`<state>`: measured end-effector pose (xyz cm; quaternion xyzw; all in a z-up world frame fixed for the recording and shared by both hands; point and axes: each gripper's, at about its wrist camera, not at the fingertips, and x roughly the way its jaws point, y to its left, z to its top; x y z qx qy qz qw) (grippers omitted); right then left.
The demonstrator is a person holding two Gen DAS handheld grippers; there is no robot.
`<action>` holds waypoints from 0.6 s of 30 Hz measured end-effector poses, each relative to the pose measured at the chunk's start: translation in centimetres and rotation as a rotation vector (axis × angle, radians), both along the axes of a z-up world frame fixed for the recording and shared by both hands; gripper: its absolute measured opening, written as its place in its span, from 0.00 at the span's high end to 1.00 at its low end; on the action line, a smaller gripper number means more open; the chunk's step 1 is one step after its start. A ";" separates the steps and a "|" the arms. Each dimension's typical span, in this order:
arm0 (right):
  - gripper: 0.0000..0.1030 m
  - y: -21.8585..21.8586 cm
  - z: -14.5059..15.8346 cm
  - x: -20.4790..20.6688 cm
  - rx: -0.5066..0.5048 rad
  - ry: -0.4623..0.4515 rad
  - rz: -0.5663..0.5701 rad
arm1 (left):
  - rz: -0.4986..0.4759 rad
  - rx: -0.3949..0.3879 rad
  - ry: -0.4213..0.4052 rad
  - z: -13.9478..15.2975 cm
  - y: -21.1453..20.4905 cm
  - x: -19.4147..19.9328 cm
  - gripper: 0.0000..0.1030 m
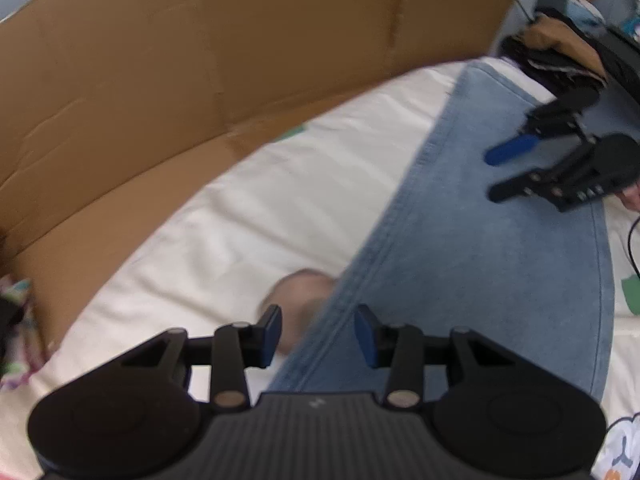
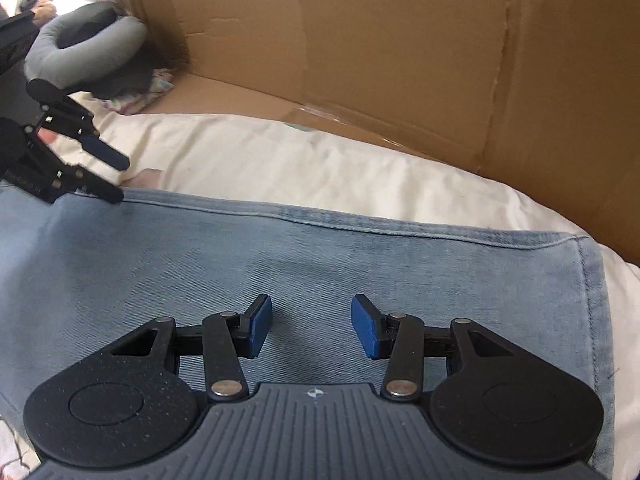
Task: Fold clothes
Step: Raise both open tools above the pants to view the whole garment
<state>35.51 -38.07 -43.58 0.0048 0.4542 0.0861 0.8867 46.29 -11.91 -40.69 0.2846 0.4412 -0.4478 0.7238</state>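
Both our tools are released, empty: the left tool (image 1: 318, 334) hangs over the seam edge of the jeans (image 1: 472, 264), the right tool (image 2: 312, 328) over their middle. The jeans lie flat on the white bedsheet (image 2: 304, 160). Pinching one layer, or sheet too, would spoil our fold.

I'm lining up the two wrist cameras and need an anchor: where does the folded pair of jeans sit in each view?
Left wrist view: the jeans run as a diagonal band from bottom centre to upper right, under the right gripper.
Right wrist view: the jeans fill the lower half, hem edge at right.
Shared landmark: the cardboard box behind the white bedding.
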 end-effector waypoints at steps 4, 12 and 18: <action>0.50 0.4 -0.6 1.0 -0.029 0.015 0.001 | -0.027 0.024 0.007 -2.0 -0.5 -0.5 0.62; 0.49 0.6 -1.1 4.1 -0.010 0.006 -0.050 | -0.030 0.058 -0.060 -3.0 -1.2 -0.9 0.80; 0.49 1.0 -1.1 5.8 -0.019 0.008 -0.087 | 0.058 0.065 -0.065 -2.0 -1.0 -1.4 0.74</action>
